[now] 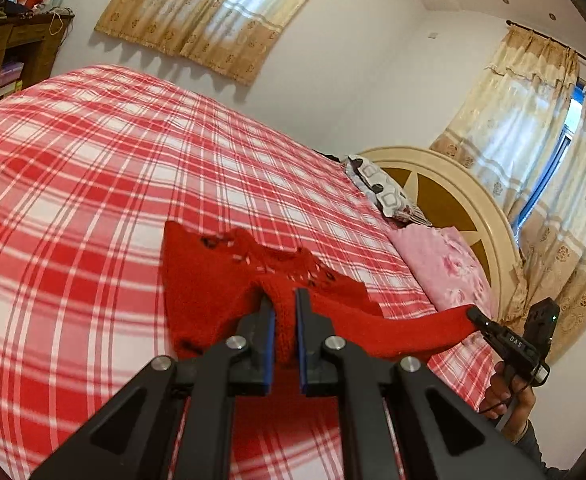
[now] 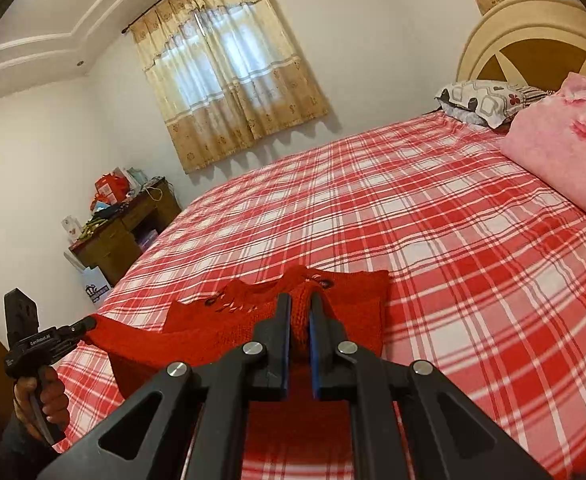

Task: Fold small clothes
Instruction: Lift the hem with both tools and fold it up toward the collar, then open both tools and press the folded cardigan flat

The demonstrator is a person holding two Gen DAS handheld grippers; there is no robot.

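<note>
Red knit garment [image 1: 209, 280], gripped at two points above a bed.

Nearest: left gripper [image 1: 284, 300] and right gripper [image 2: 300, 304], each with fingers clamped on a bunched edge of the knit, which stretches between them and drapes onto the red-and-white checked bedspread [image 1: 93, 168]. Beyond: pink floral pillow [image 2: 565, 152], patterned pillow [image 2: 489, 100], round cream headboard [image 1: 445, 184]. Farthest: curtained windows [image 2: 229, 80], cluttered wooden desk [image 2: 125, 232].
</note>
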